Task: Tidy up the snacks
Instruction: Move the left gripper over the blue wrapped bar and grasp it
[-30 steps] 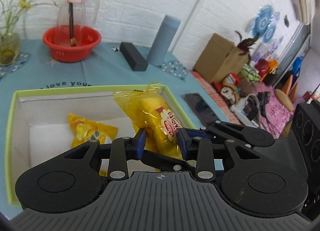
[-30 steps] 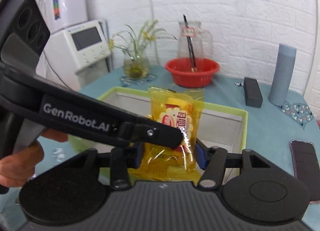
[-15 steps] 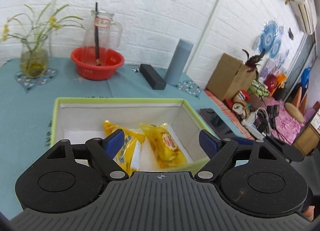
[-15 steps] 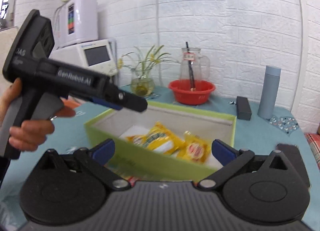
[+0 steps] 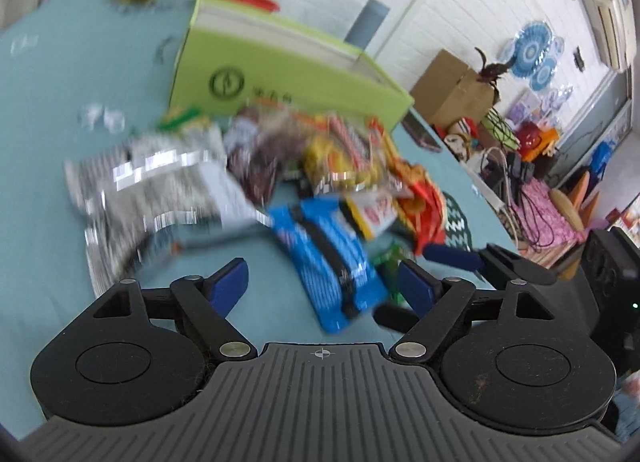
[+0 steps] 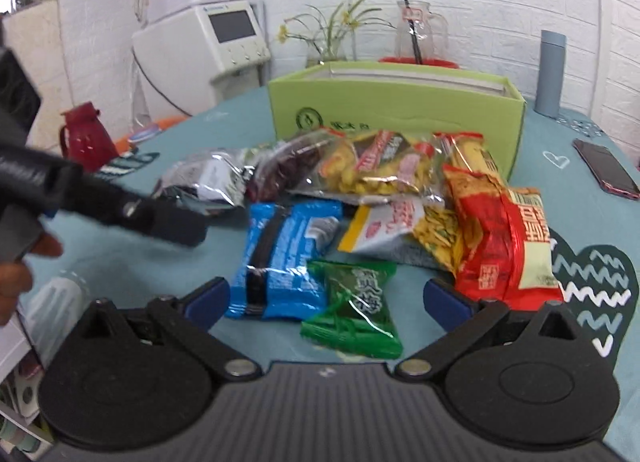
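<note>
The worktop (image 6: 560, 142), covered in a teal cloth, carries everything under inspection. At its far side stands the green box (image 6: 400, 110), open at the top; judged from the task, it is the destination for the snacks, which is why the packets lie heaped just in front of its near wall, within short reach.

The heap (image 6: 380, 182) is loose and overlapping. On its right is the large red bag (image 6: 504, 238), beside it on the left a yellow and white bag (image 6: 396, 226), and toward the left a silver bag (image 6: 208, 178). Nearer lies the blue packet (image 6: 280, 258), and nearest of all the small green packet (image 6: 356, 314), touching the blue one's lower right corner.

The right tool (image 6: 326, 298) is spread wide and empty, low over the green packet, which sits between its tips; this is probably the next pick. The left tool (image 5: 324, 282) is likewise wide and empty, with the blue packet (image 5: 328, 258) between its tips.

The right view is sharp and shows packet print, a phone (image 6: 604, 166) at far right and the person's left hand (image 6: 16, 262). The left view is motion-blurred, so labels cannot be read, but it shows the box's left end wall and the room beyond the worktop. Neither view shows the inside of the box.
</note>
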Motion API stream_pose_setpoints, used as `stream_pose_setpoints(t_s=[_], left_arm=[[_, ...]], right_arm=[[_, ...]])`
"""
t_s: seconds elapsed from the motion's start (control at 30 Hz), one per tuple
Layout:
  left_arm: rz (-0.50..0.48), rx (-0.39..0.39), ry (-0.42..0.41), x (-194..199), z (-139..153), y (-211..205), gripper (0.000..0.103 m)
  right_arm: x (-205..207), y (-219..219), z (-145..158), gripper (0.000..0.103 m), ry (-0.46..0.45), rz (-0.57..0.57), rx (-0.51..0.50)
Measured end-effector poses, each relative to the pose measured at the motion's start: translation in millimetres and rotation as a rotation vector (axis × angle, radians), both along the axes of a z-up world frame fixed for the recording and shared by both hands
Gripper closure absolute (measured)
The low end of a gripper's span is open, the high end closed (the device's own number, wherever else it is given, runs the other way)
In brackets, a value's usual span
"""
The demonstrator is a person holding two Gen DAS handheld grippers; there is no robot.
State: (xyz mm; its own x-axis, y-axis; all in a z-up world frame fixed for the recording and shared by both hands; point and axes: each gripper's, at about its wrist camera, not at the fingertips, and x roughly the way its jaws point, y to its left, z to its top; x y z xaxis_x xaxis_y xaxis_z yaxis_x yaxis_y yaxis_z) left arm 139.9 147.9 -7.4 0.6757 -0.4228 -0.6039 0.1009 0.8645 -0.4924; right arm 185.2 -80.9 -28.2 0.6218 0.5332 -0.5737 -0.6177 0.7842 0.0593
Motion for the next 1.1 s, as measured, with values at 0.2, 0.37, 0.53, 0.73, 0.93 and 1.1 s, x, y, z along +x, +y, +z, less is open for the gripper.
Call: stream_pose_setpoints(t_s=[0.2, 0.37, 0.53, 0.73, 0.93, 1.1], left_arm=[[0.059, -0.063, 0.026, 4.2, -5.9, -3.5, 0.04], [0.103, -0.057, -0.041, -6.8, 13.4, 12.8, 0.039], [0.148, -0.058, -0.03, -20.1, 10.4, 25.6, 0.036], [0.102, -0.083, -0.002, -10.2, 0.2, 17.5, 0.036], [0.046, -0.104, 0.022, 21.2, -6.1, -2.5, 0.036], [-0.005, -0.084, 0.071, 40.5, -17.0, -13.4, 0.074]], right_arm=[[-16.3, 8.0, 16.4, 0.001, -0.057, 0.056, 0.048], [-15.9, 33.2, 16.7, 0.0, -0.06, 0.163, -0.021], [-7.9, 53.0, 4.5, 0.0, 0.021, 0.229, -0.011], [1.8, 26.5, 0.7, 0.0, 0.026, 0.067, -0.054], [1.7, 54.2, -0.8, 0.001, 0.021, 0.174, -0.073], [3.5, 66.1, -5.6, 0.001, 0.055, 0.206, -0.075]])
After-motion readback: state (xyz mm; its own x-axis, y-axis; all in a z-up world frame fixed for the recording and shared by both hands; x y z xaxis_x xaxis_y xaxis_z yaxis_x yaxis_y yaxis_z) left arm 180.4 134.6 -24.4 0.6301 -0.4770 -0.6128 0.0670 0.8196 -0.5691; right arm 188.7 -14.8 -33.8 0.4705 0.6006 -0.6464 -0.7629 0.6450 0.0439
